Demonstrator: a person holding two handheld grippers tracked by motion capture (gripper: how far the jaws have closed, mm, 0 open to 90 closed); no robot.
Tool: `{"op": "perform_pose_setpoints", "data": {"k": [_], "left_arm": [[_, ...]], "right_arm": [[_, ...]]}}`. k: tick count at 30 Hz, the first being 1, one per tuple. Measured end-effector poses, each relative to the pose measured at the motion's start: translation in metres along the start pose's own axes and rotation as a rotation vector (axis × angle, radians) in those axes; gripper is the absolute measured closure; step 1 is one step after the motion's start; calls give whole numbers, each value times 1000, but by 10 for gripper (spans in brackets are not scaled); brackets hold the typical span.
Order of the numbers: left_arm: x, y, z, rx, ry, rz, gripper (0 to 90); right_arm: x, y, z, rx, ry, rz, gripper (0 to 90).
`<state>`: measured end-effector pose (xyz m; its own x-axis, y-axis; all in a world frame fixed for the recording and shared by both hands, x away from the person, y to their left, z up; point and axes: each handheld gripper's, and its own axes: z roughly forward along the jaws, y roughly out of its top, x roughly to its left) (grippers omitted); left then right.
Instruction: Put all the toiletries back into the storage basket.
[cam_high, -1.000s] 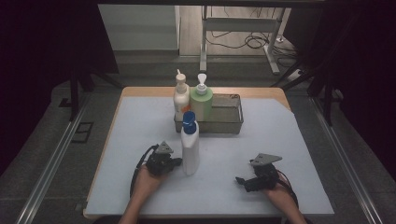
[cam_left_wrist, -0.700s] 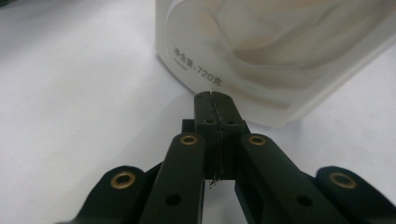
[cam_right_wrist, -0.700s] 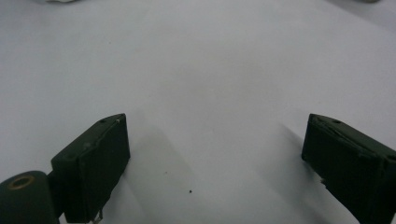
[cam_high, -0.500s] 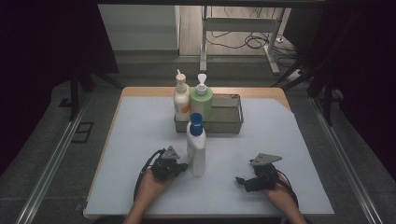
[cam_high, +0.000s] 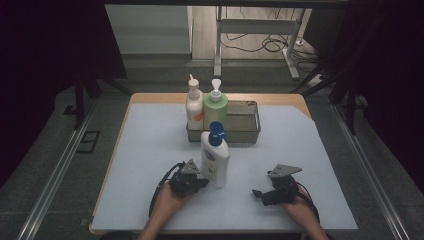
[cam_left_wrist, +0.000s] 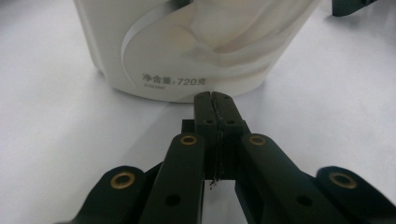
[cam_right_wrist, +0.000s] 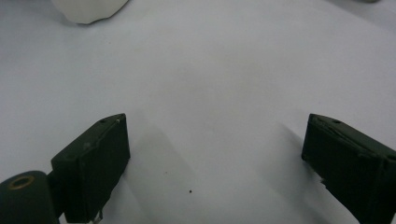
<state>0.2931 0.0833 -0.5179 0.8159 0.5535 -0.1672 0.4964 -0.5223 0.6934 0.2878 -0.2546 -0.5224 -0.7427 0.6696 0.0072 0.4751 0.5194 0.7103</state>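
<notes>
On the pale blue table mat (cam_high: 150, 165), the tall white plastic bottle with a blue cap (cam_high: 215, 159) stands upright just before the grey wire basket (cam_high: 245, 132), the left gripper (cam_high: 197, 184) pressing its closed, empty jaws against the base, probably to nudge it along. Its label reads "720" beside Chinese characters, while the right gripper (cam_high: 260, 194) rests well apart, jaws wide and empty.

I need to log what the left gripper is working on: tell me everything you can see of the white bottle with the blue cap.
The white bottle looks like glossy plastic, with a blue flip cap, a pale swirl print and small printed text low on its front. It stands upright on the white table cover, in front of the wire basket. The left gripper, jaws shut together, has its tips at the bottle's base, seemingly touching; nothing clamps it.
</notes>
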Motion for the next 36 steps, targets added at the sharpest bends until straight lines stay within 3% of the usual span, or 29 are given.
{"op": "perform_pose_setpoints", "data": {"k": [12,19,25,30,36], "left_arm": [[-6,2,3,-1,-19,3,870],[-9,-1,-7,15,12,19,801],[-10,-4,-14,11,33,9,695],[-11,-11,-22,18,62,-3,553],[-11,-23,-30,24,106,-30,414]], "right_arm": [[0,1,0,5,-5,-1,76],[1,1,0,12,-5,6,75],[1,3,0,20,-8,15,75],[2,4,-1,25,-15,11,74],[5,5,-3,15,12,10,62]]}}
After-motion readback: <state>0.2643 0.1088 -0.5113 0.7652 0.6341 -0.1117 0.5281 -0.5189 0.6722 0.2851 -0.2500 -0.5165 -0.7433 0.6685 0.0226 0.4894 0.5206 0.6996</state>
